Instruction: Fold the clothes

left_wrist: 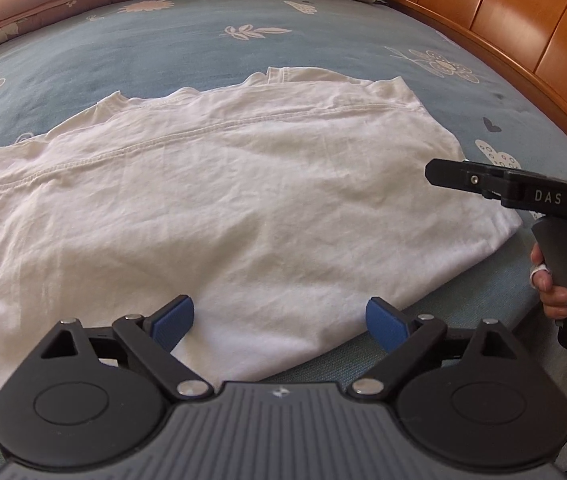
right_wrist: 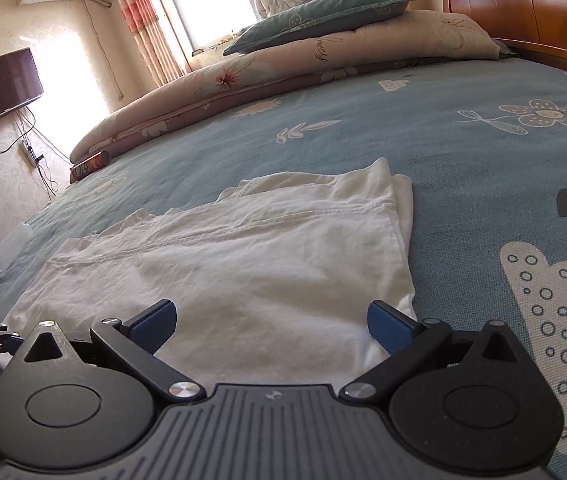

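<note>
Bedspread (left_wrist: 323, 40) under frame-cropped white shirt (left_wrist: 223, 200)

shirt (left_wrist: 219, 200): white | bedsheet (left_wrist: 187, 40): blue, white floral print | headboard (left_wrist: 523, 12): orange-brown wood

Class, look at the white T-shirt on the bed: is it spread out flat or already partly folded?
Partly folded. The white T-shirt shows stacked layers at its right edge, and a hemmed edge lies across its top.

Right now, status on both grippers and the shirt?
Left gripper open, right gripper open, both empty. White shirt partly folded, flat on the bed. Nothing in the way.
</note>
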The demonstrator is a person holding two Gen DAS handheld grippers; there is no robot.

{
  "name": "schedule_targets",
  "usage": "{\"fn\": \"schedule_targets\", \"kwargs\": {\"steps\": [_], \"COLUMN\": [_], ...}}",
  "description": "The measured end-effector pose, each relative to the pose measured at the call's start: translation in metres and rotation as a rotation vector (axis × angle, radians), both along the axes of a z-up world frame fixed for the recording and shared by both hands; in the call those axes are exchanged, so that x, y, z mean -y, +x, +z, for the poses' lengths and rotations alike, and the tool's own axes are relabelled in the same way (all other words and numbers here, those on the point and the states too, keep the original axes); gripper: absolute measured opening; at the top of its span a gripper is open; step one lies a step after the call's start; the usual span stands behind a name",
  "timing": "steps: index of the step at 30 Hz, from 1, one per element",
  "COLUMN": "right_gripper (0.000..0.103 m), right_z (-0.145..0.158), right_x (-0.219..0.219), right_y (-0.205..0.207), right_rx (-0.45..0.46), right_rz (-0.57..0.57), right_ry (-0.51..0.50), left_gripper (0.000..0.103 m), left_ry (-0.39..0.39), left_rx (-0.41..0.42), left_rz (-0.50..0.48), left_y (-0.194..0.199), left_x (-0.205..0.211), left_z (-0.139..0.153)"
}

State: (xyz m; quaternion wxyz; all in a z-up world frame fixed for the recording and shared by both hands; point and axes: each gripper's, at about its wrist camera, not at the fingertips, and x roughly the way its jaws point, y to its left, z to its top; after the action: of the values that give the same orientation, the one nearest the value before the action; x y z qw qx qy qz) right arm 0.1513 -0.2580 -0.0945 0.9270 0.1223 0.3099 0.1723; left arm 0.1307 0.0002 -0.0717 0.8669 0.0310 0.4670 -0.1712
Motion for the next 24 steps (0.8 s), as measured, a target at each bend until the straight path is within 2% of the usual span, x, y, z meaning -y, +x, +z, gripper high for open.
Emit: {"fn": "schedule_targets", "kwargs": {"steps": [8, 14, 21, 24], "right_gripper": [0.103, 0.103, 0.103, 0.103], "right_z": [-0.001, -0.001, -0.001, -0.001], "right_x": [-0.01, -0.008, -0.008, -0.008], "right_y": [-0.002, -0.003, -0.004, -0.004], "right_rx": [0.017, 0.019, 0.026, 0.029], "right_rz": [0.019, 0.023, 0.021, 0.022], "right_ry": [-0.087, -0.079, -0.082, -0.086], "left_gripper": [0.094, 0.094, 0.094, 0.094], "left_ry": [0.059, 0.066, 0.101, 0.106], "left_rx": [-0.002, -0.006, 0.111, 0.143], "left_rz": [-0.011, -0.017, -0.031, -0.03], "left_y": [-0.006, -0.004, 0.013, 0.031], "left_x": [0.005, 0.007, 0.02, 0.029], "left_z": [-0.002, 0.006, 0.033, 0.034]}}
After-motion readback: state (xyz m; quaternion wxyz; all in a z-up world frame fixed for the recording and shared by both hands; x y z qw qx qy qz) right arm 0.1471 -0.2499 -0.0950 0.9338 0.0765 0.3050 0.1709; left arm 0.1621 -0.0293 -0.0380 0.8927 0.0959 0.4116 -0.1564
